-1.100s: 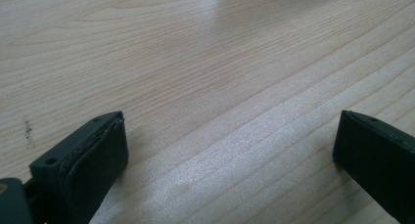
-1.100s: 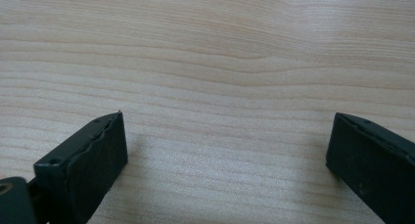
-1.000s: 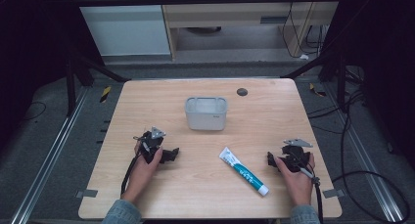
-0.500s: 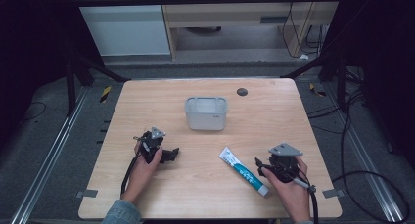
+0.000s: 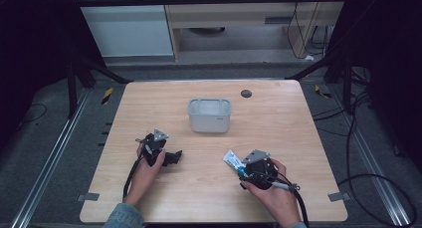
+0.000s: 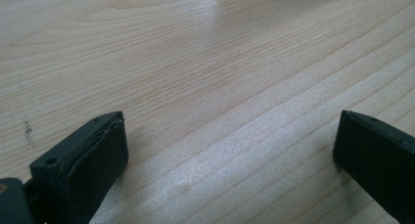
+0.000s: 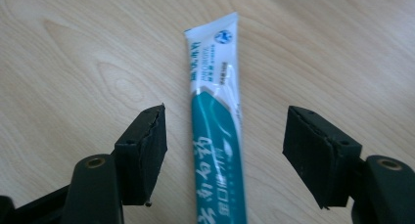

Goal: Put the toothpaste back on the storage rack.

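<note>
Right hand-held gripper (image 7: 222,155) newly over the toothpaste tube (image 7: 215,136), jaws just narrowing, astride, not touching; left hand-held gripper (image 6: 230,150) apart.

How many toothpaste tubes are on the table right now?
1. The toothpaste tube lies flat on the table, near its front right, under the right gripper, between its open jaws and untouched. The grey bin may hide more; its inside isn't readable.
</note>
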The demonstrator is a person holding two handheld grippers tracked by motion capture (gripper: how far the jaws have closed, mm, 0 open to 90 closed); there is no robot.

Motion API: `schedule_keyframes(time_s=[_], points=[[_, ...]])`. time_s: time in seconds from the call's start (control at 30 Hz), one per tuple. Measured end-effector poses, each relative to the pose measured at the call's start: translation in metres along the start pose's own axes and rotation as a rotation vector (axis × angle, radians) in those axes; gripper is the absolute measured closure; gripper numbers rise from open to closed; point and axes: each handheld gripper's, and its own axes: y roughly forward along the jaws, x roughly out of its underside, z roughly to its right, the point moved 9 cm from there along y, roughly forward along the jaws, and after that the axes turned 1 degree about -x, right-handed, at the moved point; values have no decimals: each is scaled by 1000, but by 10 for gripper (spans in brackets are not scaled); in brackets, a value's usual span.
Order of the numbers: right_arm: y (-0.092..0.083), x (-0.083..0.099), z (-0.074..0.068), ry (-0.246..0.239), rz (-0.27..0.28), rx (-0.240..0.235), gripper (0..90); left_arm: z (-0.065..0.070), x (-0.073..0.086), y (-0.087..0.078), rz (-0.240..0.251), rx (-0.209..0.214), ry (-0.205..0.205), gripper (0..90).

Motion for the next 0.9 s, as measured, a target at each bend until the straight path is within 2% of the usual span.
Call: schedule_keyframes(time_s=[0.07,0.13,0.23,0.43,0.9], points=[[5,-2,-6,-28,-35,0,330,0,0,0,0,0,0,0],[7,-3,-7,-35,-41,0,344,0,0,0,0,0,0,0],[13,-5,-6,-35,-69,-3,393,0,0,0,-1,0,0,0],[20,-4,-7,-35,-104,-15,417,0,0,0,0,0,0,0],[30,-1,-7,-38,-146,-36,479,0,0,0,0,0,0,0]])
